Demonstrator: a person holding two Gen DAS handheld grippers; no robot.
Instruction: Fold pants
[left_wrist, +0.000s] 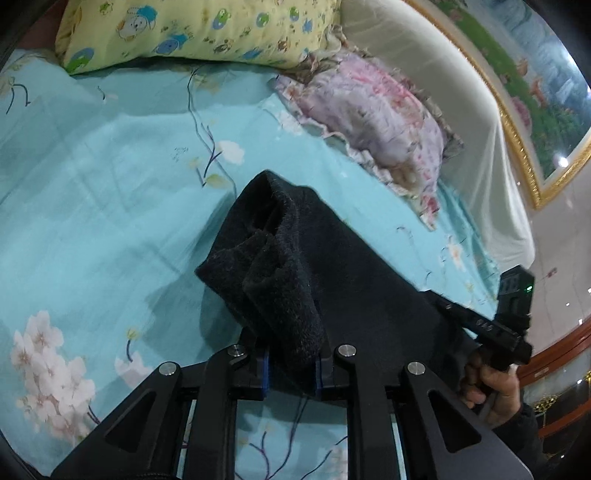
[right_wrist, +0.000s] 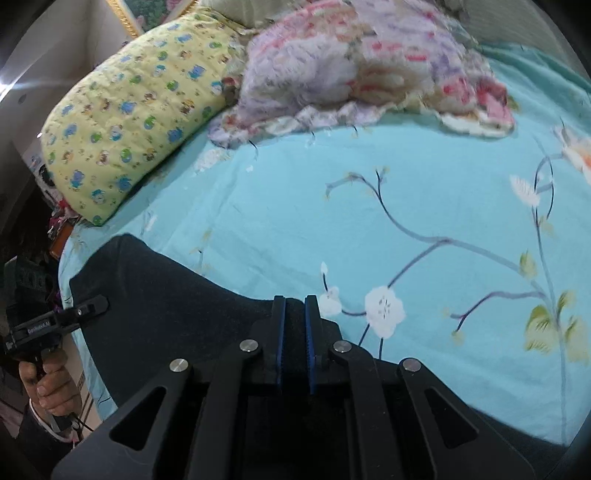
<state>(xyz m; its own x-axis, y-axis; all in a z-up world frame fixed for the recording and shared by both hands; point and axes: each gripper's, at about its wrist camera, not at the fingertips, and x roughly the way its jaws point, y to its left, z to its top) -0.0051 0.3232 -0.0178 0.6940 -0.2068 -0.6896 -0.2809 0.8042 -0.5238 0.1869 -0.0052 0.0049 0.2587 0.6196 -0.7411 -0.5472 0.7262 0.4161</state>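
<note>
Where the turquoise floral bedsheet meets the headboard, a yellow cartoon pillow and pink floral pillow lie side by side. Black fuzzy pants, bunched, span between left gripper and right gripper, both clamped on fabric.

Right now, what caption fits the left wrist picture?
Left gripper pinching black pants above a blue flowered bedsheet.

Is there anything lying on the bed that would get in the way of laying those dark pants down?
Nothing visible does. Both tools, left and right, grip the pants. The blue sheet ahead is bare; the yellow pillow and pink pillow sit far back.
</note>
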